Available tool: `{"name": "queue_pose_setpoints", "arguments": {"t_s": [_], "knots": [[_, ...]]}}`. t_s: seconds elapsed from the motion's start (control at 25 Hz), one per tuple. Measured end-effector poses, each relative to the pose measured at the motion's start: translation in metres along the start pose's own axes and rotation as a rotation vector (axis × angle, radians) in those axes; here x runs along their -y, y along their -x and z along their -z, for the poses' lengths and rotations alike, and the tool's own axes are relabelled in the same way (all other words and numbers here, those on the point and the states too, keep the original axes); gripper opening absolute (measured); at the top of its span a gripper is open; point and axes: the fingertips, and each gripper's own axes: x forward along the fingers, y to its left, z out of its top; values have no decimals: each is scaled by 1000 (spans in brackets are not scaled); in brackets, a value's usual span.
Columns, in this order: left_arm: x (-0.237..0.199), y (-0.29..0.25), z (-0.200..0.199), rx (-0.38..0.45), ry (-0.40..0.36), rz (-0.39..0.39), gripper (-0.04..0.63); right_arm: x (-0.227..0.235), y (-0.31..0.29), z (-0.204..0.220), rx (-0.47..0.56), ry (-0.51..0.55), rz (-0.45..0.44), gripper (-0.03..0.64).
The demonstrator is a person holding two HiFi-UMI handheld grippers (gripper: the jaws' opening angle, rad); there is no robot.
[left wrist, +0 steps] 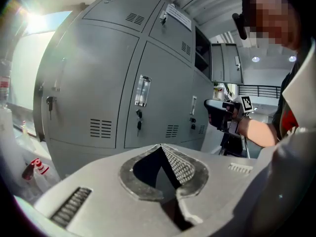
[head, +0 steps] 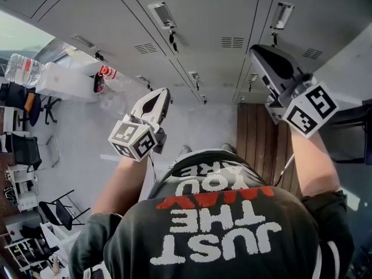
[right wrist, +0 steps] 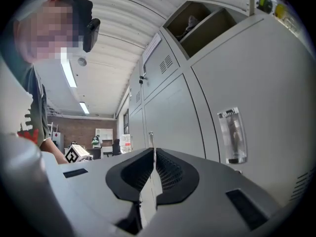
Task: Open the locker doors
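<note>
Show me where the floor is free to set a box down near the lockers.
The pale grey floor is bare before the grey metal lockers, bordered by brown wooden planks at right. The left edge is crowded with black office chairs.

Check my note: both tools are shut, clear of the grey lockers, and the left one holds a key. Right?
No key: the left gripper view shows the left tool shut on nothing. The right tool is shut too, both clear of the lockers.
</note>
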Motion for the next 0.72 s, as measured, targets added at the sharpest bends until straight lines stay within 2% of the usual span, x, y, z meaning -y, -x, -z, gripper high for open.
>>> {"name": "queue_pose_setpoints", "arguments": {"t_s": [0.16, 0.32, 0.44, 0.56, 0.72], "knots": [[1, 9, 27, -39, 77, -57, 5, 6, 9, 32, -31, -28, -39, 41], [-4, 35, 49, -63, 89, -125, 5, -7, 8, 64, -46, -68, -82, 41], [-12, 57, 52, -50, 107, -155, 5, -25, 0, 77, -66, -81, -109, 41], [-23, 85, 51, -32, 115, -165, 5, -51, -12, 82, -78, -85, -126, 41], [-48, 123, 54, -15, 115, -138, 5, -94, -35, 91, -75, -74, -135, 41]]}}
